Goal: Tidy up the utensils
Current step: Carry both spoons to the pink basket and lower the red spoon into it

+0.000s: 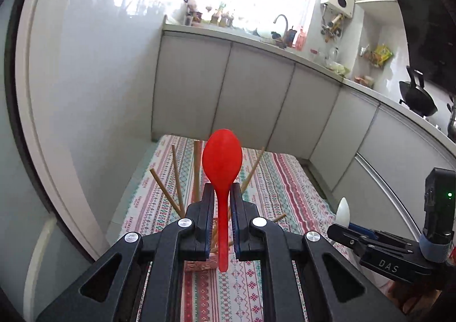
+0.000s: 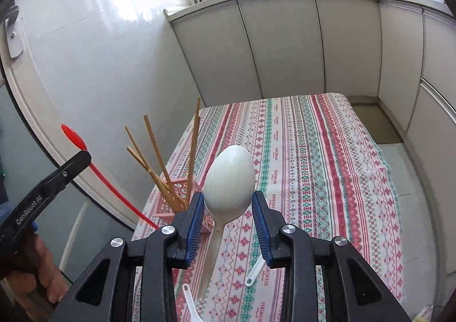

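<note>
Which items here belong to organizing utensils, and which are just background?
Job: red plastic spoon in left gripper; white plastic spoon in right gripper; wooden chopsticks; pink lattice holder.
Background: black wok; curved metal faucet.

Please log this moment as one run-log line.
left gripper: shut on red plastic spoon | right gripper: shut on white plastic spoon | pink lattice holder: wooden chopsticks

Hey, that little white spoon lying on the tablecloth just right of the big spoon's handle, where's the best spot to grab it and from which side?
Probably the middle of the small white spoon's handle, coming from above. It lies flat on the tablecloth, handle running diagonally, so set the claw's jaws across that line. Both claws already hold spoons, so one must be freed first.
</note>
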The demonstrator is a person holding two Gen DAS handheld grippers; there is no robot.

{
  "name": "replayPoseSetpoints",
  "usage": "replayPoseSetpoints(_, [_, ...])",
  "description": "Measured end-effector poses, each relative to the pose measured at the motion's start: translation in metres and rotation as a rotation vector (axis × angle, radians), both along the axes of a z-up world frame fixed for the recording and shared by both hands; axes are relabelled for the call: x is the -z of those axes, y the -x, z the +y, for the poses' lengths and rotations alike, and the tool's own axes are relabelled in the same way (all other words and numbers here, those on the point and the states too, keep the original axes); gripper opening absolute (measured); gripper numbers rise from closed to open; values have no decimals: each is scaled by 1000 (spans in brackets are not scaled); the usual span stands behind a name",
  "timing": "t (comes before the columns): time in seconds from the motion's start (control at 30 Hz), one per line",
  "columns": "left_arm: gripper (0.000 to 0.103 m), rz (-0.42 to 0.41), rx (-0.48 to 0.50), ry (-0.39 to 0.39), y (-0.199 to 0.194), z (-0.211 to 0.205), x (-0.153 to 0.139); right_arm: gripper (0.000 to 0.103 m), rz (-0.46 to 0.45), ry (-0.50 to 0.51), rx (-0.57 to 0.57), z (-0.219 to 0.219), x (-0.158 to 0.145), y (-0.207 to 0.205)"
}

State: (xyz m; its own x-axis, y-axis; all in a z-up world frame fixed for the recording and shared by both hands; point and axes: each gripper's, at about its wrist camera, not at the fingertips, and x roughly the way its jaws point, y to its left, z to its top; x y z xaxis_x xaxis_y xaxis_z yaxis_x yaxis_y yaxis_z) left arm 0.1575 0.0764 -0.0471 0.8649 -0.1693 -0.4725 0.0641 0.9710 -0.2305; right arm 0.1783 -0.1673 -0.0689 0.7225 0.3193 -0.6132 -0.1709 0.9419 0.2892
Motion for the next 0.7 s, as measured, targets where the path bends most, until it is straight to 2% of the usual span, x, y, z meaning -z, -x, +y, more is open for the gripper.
replayPoseSetpoints(0.33, [11, -24, -85, -37, -50, 10, 21, 35, -118, -61, 61, 8, -5, -24])
replayPoseSetpoints(0.47, [11, 3, -89, -74, -66, 10, 34, 35, -167, -94, 80, 15, -3, -40])
replayPoseSetpoints(0.7, [12, 85, -53, -43, -84, 15, 58, 35, -188, -117, 115, 34, 9, -63])
